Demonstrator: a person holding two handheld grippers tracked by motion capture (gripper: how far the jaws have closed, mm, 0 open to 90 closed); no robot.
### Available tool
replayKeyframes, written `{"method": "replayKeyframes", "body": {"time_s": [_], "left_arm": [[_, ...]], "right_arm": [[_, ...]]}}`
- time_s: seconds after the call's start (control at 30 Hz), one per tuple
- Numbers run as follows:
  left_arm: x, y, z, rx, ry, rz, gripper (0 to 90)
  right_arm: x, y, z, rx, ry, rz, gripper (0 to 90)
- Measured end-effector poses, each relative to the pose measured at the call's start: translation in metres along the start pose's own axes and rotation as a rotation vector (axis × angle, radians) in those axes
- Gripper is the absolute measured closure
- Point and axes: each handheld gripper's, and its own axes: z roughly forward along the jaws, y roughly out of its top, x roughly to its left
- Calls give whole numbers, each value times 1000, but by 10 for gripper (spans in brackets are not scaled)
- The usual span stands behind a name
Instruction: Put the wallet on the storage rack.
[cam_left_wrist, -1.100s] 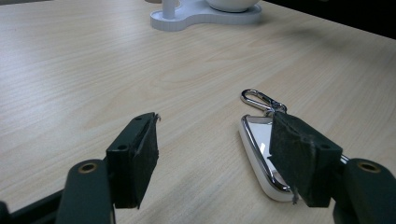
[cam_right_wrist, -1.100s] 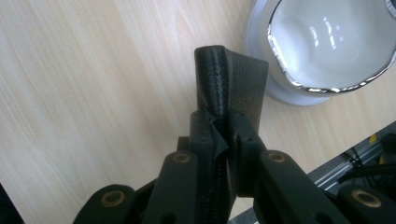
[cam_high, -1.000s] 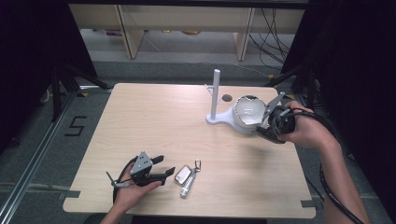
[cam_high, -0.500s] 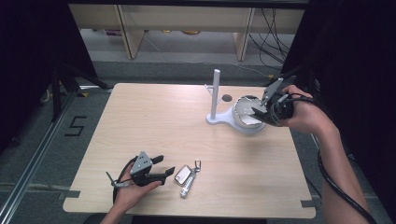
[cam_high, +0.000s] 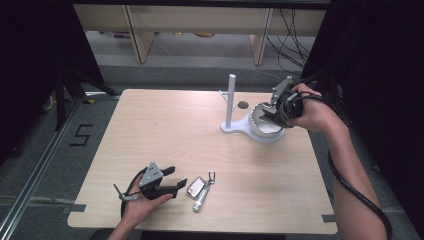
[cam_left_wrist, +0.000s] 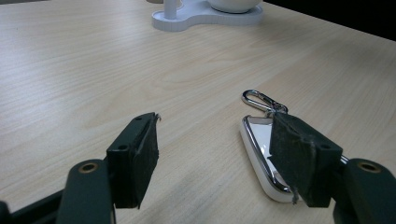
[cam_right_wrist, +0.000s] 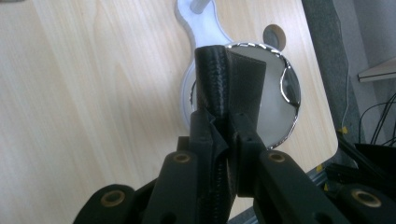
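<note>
Wooden table (cam_high: 165, 130) with a white stand (cam_high: 231, 102) and bowl (cam_high: 265, 129) at the far right, key fob (cam_high: 198, 188) near the front edge, left gripper (cam_high: 177, 184) wide open just beside the fob, right gripper (cam_high: 266, 113) pinched closed over the bowl, holding nothing I can see

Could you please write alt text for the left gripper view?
The left gripper rests low over a light wooden table, its two black jaws open, the right jaw just in front of a white key fob with a silver clip. A white stand sits at the far edge.
</note>
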Motion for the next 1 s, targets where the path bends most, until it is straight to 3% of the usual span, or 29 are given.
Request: {"method": "replayKeyframes", "body": {"time_s": [0.2, 0.3, 0.37, 0.4, 0.43, 0.53, 1.0], "left_arm": [[0, 0, 0, -8, -6, -2, 321], [0, 0, 0, -7, -6, -2, 321], [0, 0, 0, -7, -6, -4, 320], [0, 0, 0, -7, -6, -4, 320], [0, 0, 0, -6, -6, -4, 320], [0, 0, 0, -3, -2, 0, 320], [0, 0, 0, -7, -6, -4, 320]], "right_arm": [[-9, 4, 11, -20, 13, -7, 824], [-10, 4, 17, -21, 17, 17, 823], [-13, 3, 20, -29, 22, 8, 823], [-12, 2, 21, -24, 21, 37, 823], [-14, 2, 23, -33, 28, 16, 823], [-16, 0, 29, -35, 38, 18, 823], [-21, -4, 51, -41, 70, 51, 818]]}}
